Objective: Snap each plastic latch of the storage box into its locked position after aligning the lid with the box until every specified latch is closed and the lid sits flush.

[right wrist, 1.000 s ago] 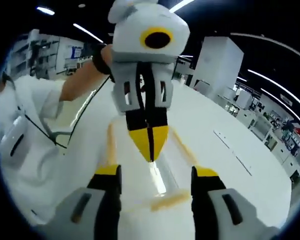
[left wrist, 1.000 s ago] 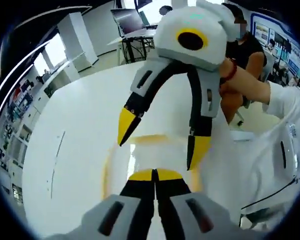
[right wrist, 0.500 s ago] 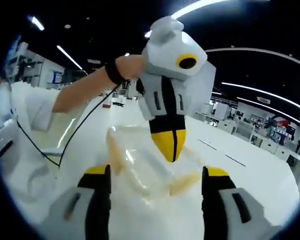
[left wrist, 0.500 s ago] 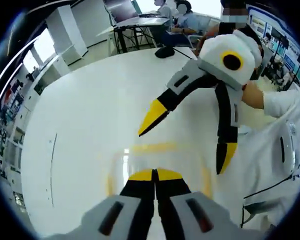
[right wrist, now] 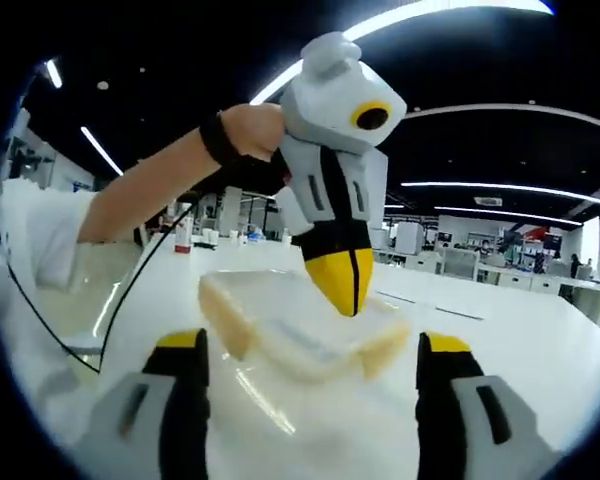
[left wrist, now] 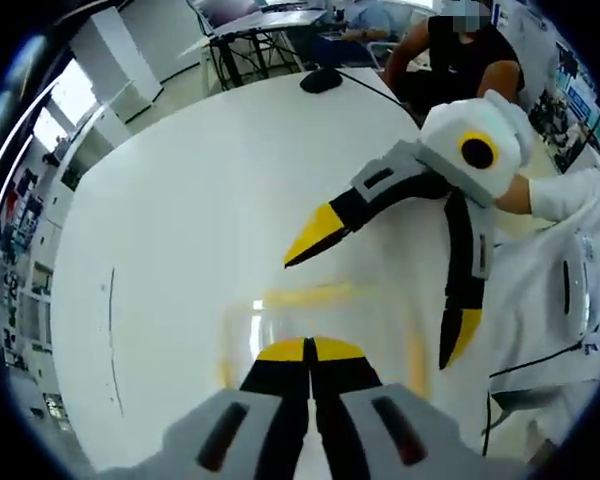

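Note:
A clear storage box (right wrist: 295, 335) with pale yellow latches (right wrist: 225, 322) lies on the white table (left wrist: 180, 200), its lid on top. My left gripper (right wrist: 346, 300) is shut and points down at the lid's middle, at or just above its surface. In the left gripper view my left gripper (left wrist: 310, 348) has its shut yellow tips over the box (left wrist: 325, 305). My right gripper (left wrist: 372, 305) comes in from the right, open, one fingertip (left wrist: 302, 248) beyond the far latch and the other beside the box's right side. In its own view my right gripper (right wrist: 312, 342) stands open, nothing held, the box ahead between its jaws.
A dark computer mouse (left wrist: 322, 79) with a cable lies at the table's far edge, by a seated person in black (left wrist: 460, 60). A white sleeve and coat (left wrist: 570, 290) lie to the right of the box. Desks and shelves stand beyond.
The right gripper has drawn back to the right and lower, still open, so its view looks at the box more from the side. The left gripper stays shut over the lid.

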Motion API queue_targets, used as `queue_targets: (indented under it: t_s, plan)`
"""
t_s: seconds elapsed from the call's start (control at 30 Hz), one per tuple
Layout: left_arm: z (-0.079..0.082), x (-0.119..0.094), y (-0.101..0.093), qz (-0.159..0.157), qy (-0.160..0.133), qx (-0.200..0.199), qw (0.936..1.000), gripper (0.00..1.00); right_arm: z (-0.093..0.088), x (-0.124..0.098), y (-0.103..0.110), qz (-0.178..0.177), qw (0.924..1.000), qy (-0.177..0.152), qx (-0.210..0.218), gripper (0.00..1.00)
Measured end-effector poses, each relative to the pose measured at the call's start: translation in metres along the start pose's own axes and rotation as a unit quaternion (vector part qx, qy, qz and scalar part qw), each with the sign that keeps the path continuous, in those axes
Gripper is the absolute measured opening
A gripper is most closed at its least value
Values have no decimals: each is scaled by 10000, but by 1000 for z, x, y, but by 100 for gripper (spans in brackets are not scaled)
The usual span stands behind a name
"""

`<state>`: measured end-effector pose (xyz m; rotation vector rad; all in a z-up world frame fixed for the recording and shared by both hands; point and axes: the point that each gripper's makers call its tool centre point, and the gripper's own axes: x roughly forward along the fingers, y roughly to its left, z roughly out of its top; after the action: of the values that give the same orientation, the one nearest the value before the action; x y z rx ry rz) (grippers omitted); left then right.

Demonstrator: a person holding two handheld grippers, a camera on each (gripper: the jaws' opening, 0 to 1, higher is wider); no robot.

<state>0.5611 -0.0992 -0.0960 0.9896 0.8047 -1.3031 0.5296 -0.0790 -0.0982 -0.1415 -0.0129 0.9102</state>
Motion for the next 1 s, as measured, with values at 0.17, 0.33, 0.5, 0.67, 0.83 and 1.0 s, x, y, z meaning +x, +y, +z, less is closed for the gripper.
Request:
queue_targets:
  t_s: [0.17, 0.33, 0.5, 0.67, 0.83, 1.0]
  plan:
    - [0, 0, 0, 73, -34, 38, 10000, 0, -5, 8, -2, -181, 9998, 88, -3, 83]
    - [1, 0, 1, 68, -91, -64, 9999, 0, -6, 8, -1, -157, 9997, 127, 127, 84]
    - [3, 1, 1, 98, -15, 5, 10000, 0, -5, 11, -4, -195, 9992, 74, 351, 88]
    - [4, 1, 2, 132, -47, 49, 9999, 0, -5, 16, -1, -313, 9984, 43, 465, 93]
    - [5, 2, 2, 153, 29, 191, 9997, 0, -4, 25, 3, -521, 9976, -7, 451, 97]
    - [4, 3, 1, 230, 164, 131, 9995, 0, -5, 24, 5, -589, 9972, -6, 451, 97]
